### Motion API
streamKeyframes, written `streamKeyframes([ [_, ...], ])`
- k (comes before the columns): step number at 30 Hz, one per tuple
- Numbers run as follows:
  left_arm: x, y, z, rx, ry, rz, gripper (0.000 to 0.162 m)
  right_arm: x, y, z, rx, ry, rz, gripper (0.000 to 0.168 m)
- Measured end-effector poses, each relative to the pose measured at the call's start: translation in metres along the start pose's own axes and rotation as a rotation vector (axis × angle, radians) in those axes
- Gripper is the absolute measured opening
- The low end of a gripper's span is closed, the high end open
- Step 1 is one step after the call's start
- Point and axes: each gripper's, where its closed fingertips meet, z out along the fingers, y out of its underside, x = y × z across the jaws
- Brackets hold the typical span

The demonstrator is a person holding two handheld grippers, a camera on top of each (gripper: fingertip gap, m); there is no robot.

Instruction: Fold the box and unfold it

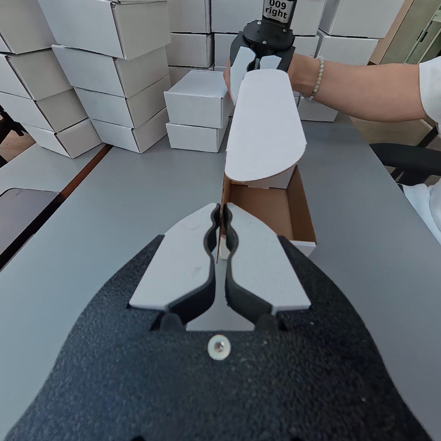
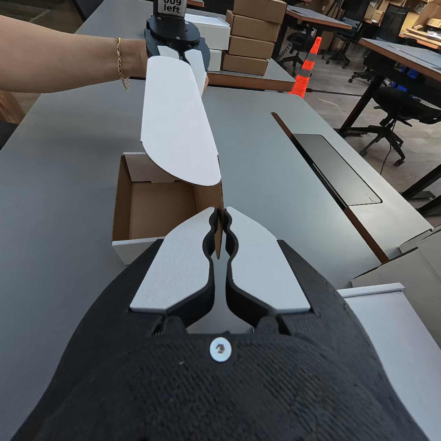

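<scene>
A white cardboard box with a brown inside (image 1: 262,210) stands open on the grey table (image 1: 119,191). Its lid stands upright, and the lid's rounded white flap (image 1: 262,124) curls over the opening. My left gripper (image 1: 220,211) is shut on the near end of the upright lid, with the thin cardboard pinched edge-on between the pads. In the right wrist view, my right gripper (image 2: 222,212) is shut on the other end of the same lid, beside the box (image 2: 155,210) and under the flap (image 2: 176,124). Each view shows the other gripper at the far end of the flap (image 1: 256,62) (image 2: 183,55).
Stacks of folded white boxes (image 1: 107,83) fill the back of the table. Brown boxes (image 2: 253,35) stand on a further desk. An orange cone (image 2: 307,66) and office chairs (image 2: 393,114) stand on the floor. A dark hatch (image 2: 334,171) is set into the table. White boxes (image 2: 393,298) lie at the right.
</scene>
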Motion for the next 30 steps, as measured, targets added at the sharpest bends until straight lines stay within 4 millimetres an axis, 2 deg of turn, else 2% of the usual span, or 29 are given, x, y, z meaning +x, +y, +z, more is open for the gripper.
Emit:
streamKeyframes([
  [4, -0.010, 0.002, -0.003, -0.039, -0.096, -0.026, 0.002, 0.013, -0.002, 0.006, -0.035, 0.085, 0.023, 0.003],
  [9, -0.019, 0.004, -0.006, -0.079, -0.276, -0.101, 0.002, 0.031, -0.002, 0.019, -0.045, 0.280, 0.116, 0.002],
  [16, -0.043, 0.006, -0.013, -0.114, -0.709, -0.262, 0.002, 0.043, -0.007, 0.038, -0.015, 0.493, 0.283, 0.002],
  [20, -0.053, 0.007, -0.019, -0.153, -0.974, -0.371, 0.001, 0.039, -0.013, 0.051, -0.007, 0.595, 0.315, 0.002],
  [27, -0.058, 0.006, -0.015, -0.137, -1.197, -0.489, 0.002, 0.037, -0.017, 0.061, 0.086, 0.781, 0.422, 0.003],
  [30, -0.055, 0.005, -0.012, -0.036, -1.235, -0.610, 0.003, 0.036, -0.018, 0.063, 0.099, 0.833, 0.434, 0.003],
])
